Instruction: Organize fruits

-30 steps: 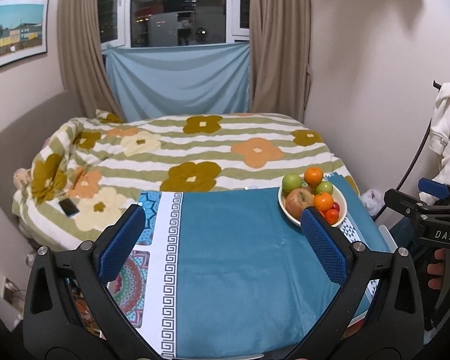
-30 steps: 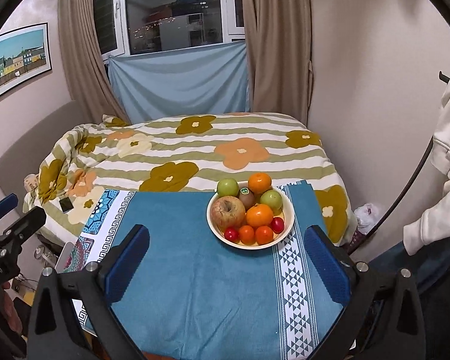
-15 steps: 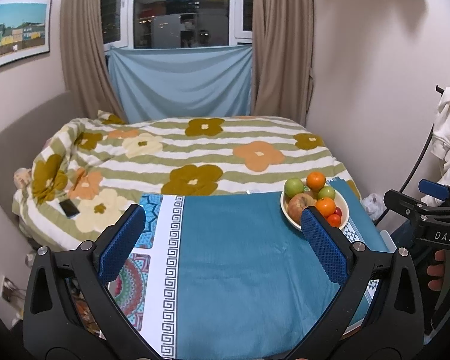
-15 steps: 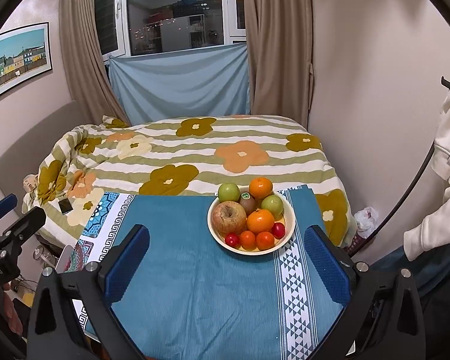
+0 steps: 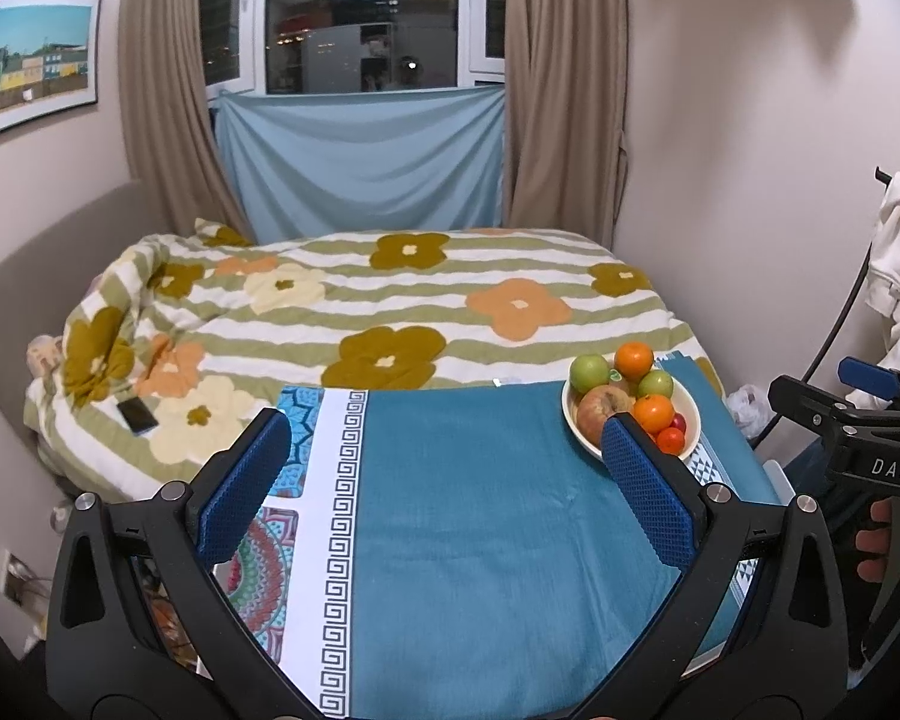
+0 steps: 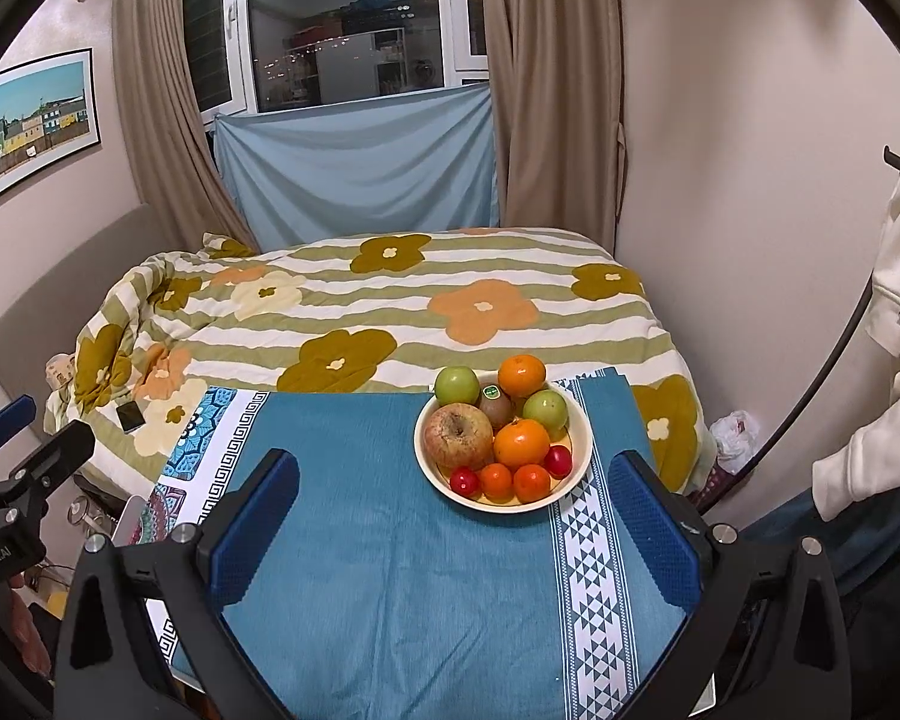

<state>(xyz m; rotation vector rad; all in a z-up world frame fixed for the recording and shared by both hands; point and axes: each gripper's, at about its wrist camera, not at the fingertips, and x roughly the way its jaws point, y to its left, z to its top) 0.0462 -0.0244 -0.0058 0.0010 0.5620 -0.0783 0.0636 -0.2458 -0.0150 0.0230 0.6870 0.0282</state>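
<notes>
1. Hovering left claw (image 5: 444,468) is spread wide, empty, over the blue-clothed bench (image 5: 480,540).
2. Fruit bowl (image 6: 579,456) sits on the bench's far right; all fruit is inside it.
3. Right claw (image 6: 450,516) is spread, empty, facing the bowl; approach from above, pinch the top orange (image 6: 521,375) gently.

Left gripper (image 5: 447,480) and right gripper (image 6: 453,516) both hover with jaws wide apart.

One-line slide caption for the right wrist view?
Open right gripper hovers over the blue tablecloth, facing a cream bowl of apples, oranges, kiwi and small red fruits, bed behind.
</notes>
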